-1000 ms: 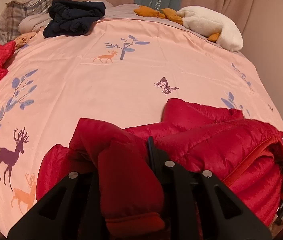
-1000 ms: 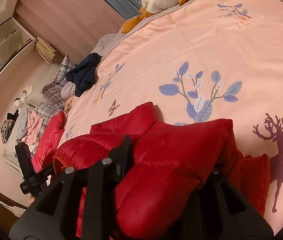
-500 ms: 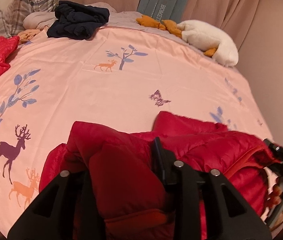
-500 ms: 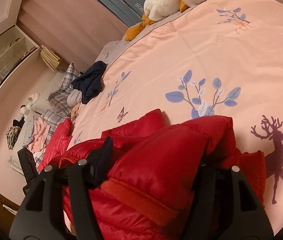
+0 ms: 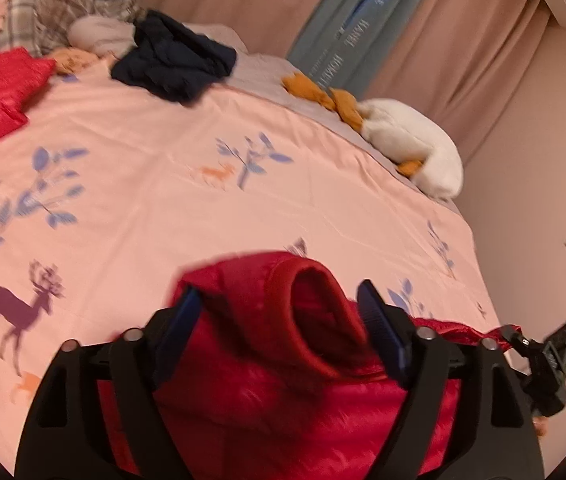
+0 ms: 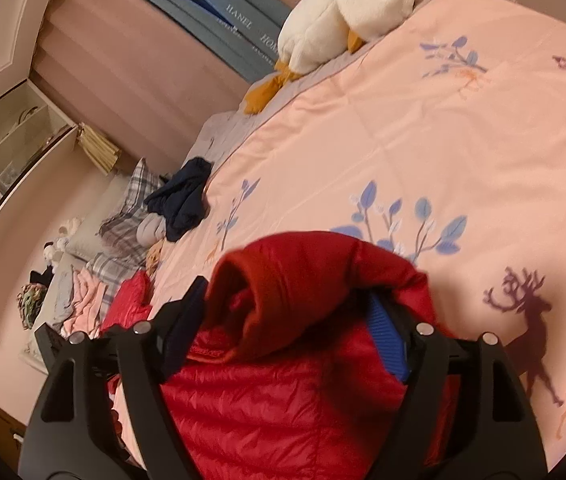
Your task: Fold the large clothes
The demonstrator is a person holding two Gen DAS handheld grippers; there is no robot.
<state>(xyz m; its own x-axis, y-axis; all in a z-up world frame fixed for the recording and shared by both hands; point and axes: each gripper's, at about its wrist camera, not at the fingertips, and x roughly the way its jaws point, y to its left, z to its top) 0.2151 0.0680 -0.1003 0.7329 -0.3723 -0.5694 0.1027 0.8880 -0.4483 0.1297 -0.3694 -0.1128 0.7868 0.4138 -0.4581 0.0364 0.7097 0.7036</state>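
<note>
**Both grippers letting go of the red jacket — fold may not hold**

I'm watching the left gripper (image 5: 279, 316) and its jaws are opening; a rolled sleeve cuff (image 5: 319, 316) of the red puffer jacket (image 5: 283, 408) is sitting between the pads, but the pads are looking clear of it on both sides. Right gripper (image 6: 287, 312) is doing the same: jaws opening, a bunched fold of the jacket (image 6: 303, 280) humped up between the fingers and draping over the right-hand blue pad (image 6: 387, 340).

The jacket is lying on the near edge of the pink duvet (image 5: 163, 184), bunched, not flat.

Risks I'm seeing from here:
- Puffy fill is springy, so the fold is likely going to pop back open once the pads are off.
- Fabric is hanging over the right gripper's pad; pulling back could drag it and undo the fold.
- The cuff is standing up in the left jaws and could snag on a finger.
- The jacket is sitting close to the bed edge; slippery shell could slide off.

Frames are motion-blurred, so I can't confirm contact precisely.
</note>
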